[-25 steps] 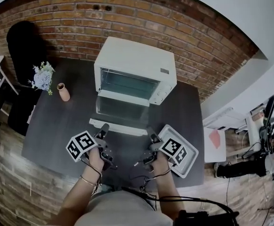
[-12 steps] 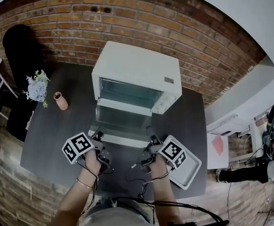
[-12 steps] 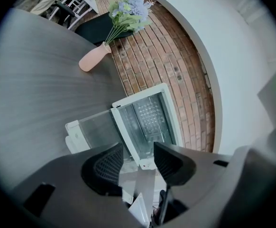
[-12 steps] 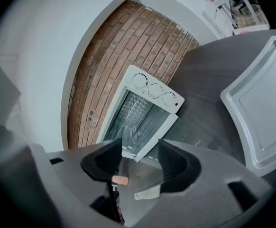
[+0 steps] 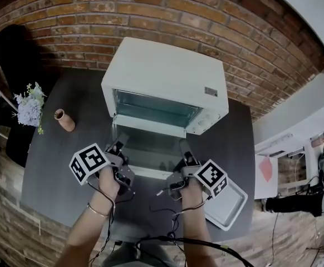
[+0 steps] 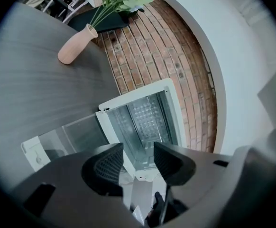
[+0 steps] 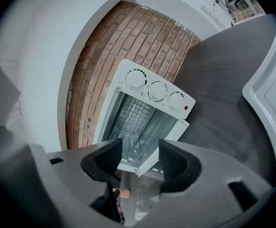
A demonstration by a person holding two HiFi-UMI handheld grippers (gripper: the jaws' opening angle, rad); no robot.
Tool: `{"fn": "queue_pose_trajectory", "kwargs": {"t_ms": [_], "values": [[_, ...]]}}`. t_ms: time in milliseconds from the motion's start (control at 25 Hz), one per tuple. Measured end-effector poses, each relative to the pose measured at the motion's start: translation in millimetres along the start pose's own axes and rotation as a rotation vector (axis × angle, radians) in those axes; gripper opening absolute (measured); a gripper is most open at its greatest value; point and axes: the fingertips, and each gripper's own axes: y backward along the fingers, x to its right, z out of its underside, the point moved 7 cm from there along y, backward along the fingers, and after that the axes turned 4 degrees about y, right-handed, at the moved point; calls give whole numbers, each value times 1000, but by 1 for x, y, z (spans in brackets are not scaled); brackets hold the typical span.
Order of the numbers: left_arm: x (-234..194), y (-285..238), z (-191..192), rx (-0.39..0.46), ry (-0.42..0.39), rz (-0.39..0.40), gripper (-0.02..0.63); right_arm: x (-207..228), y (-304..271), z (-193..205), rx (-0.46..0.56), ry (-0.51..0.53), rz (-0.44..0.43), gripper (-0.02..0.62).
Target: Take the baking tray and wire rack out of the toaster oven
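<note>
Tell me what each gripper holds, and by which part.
Nothing is held. The left gripper is open and empty; the right gripper has just been closing slightly, nothing between its jaws. Both face the open toaster oven.

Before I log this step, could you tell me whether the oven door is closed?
No, the door lies folded down flat in front of the oven, leaving its cavity exposed.

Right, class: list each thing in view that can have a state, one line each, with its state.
Oven: door open, folded down.
Tray: out of the oven, on the table, empty.
Vase: upright, holding flowers.
Left gripper: jaws apart, nothing between them.
Right gripper: jaws apart, just been closing a little, nothing between them.
</note>
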Motion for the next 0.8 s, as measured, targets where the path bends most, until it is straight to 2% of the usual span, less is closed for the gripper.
{"fn": "queue_pose_trajectory", "kwargs": {"t_ms": [280,440,800], "values": [[1,-33,-17,7,-22,41,178,0,-30,-6,29,-24,-56,224],[4,-50,-30,21,-29,74,178,-2,-42,-9,36,-24,-19,222],[22,-82,-48,29,-64,135,178,-5,-73,-21,64,-5,-42,216]]}}
